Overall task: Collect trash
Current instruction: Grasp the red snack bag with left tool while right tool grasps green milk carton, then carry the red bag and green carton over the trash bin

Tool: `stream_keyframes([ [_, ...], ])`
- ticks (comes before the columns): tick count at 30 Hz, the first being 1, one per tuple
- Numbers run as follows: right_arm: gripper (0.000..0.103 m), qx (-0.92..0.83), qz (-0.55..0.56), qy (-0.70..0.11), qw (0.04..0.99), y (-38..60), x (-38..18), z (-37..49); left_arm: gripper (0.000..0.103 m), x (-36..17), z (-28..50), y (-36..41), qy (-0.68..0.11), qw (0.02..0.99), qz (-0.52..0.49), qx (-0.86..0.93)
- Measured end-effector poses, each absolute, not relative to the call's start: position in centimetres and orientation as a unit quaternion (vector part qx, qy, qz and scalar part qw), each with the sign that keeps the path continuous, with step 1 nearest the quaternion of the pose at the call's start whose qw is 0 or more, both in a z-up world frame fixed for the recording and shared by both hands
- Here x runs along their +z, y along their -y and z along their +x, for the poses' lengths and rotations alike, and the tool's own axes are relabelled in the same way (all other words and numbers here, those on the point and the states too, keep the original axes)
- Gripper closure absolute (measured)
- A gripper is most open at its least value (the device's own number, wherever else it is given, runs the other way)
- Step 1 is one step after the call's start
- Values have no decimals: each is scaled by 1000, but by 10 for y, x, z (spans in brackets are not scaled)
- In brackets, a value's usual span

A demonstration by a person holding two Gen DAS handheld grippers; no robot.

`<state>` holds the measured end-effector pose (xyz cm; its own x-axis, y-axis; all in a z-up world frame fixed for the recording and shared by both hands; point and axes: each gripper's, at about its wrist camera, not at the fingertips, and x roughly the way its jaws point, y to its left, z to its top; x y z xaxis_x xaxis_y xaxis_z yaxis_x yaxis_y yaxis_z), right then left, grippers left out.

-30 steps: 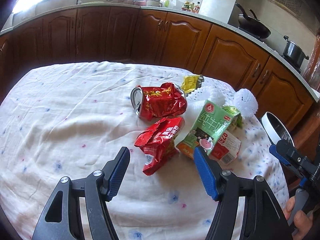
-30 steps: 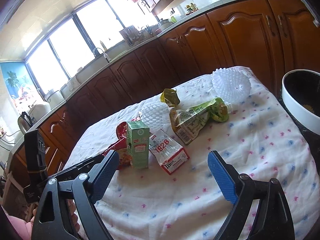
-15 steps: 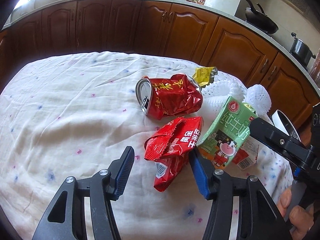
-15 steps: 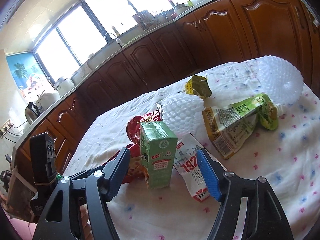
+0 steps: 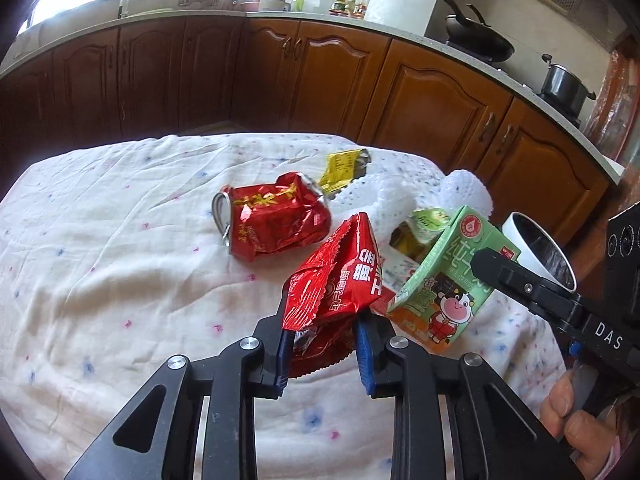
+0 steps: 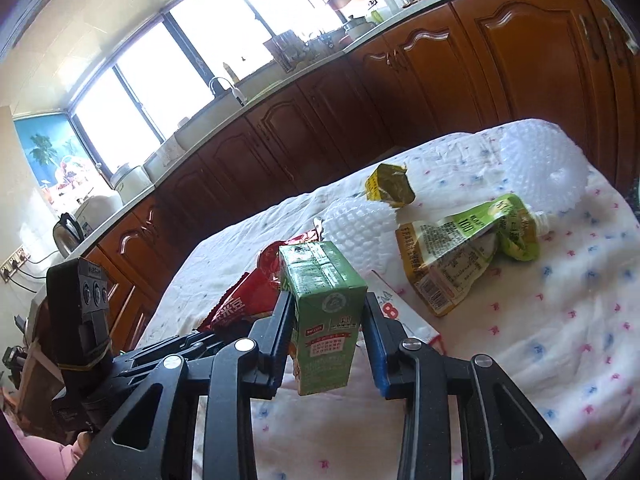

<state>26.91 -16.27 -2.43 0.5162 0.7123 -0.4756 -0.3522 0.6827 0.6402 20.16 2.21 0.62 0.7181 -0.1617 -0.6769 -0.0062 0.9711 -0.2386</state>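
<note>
A red snack wrapper (image 5: 340, 280) stands crumpled between the blue pads of my left gripper (image 5: 325, 340), whose jaws are closing and press it from both sides. A green milk carton (image 6: 324, 320) sits tilted between the pads of my right gripper (image 6: 328, 328), whose jaws are also closing and touch both its sides. In the left wrist view the same carton (image 5: 444, 292) leans to the right of the wrapper, with a right gripper finger (image 5: 520, 284) against it. Both items are over the white dotted tablecloth (image 5: 100, 280).
A crushed red can (image 5: 276, 220), a yellow wrapper (image 5: 342, 168), white foam nets (image 6: 540, 164), a green-yellow pouch (image 6: 468, 248) and a flat white carton (image 6: 400, 316) lie on the cloth. A white bowl-like container (image 5: 540, 248) stands off the right edge. Wooden cabinets ring the table.
Both grippers moved forward and narrowed their jaws. The left closed onto the red wrapper, which crumpled upward; the right closed onto the green carton, which now tilts.
</note>
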Motion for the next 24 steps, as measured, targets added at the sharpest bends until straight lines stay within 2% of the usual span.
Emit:
stream_keyframes([
  [11,69,227,251,-323,884,260,-1,232,78,14,205,35,-370,915,-97,-126],
  [24,69,123,279,-324,896,347,-24,211,78,5,244,105,-383,900,-77,-193],
])
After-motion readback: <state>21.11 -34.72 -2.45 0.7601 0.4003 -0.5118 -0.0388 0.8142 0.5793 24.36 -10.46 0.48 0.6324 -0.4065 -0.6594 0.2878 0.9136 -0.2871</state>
